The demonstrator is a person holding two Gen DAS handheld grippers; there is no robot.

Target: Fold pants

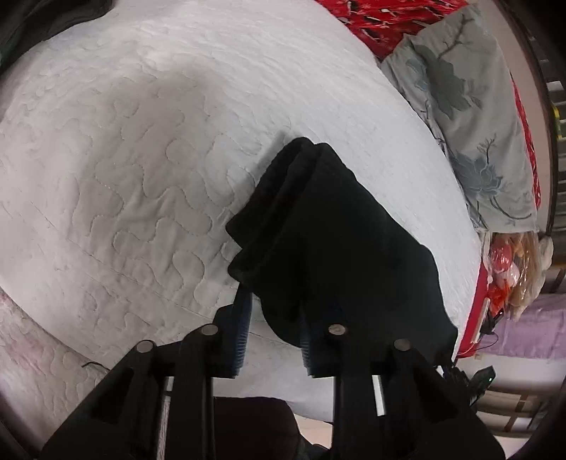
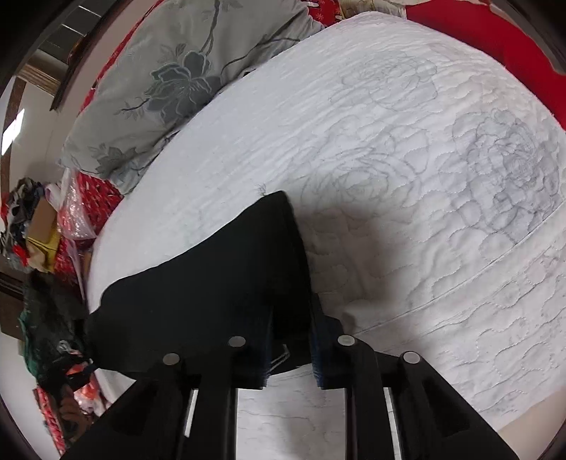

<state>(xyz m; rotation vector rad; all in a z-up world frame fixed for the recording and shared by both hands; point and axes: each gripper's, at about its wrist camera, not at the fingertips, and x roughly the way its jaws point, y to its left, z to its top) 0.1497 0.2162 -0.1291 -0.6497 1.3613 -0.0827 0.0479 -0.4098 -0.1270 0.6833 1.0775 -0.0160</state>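
Note:
The black pants [image 1: 329,230] lie folded into a thick bundle on the white quilted bed [image 1: 141,159]. My left gripper [image 1: 276,318] holds the near edge of the bundle between its blue pads, with layered folds showing on the left. In the right wrist view the same black pants [image 2: 226,283] fill the lower left, and my right gripper [image 2: 292,339] is closed on their right corner. The fabric hides both sets of fingertips.
A grey floral pillow [image 1: 470,116] lies along the bed's far edge, also in the right wrist view [image 2: 169,78]. A red patterned cover [image 1: 382,17] lies beyond it. Bags and clutter [image 2: 42,219] sit beside the bed.

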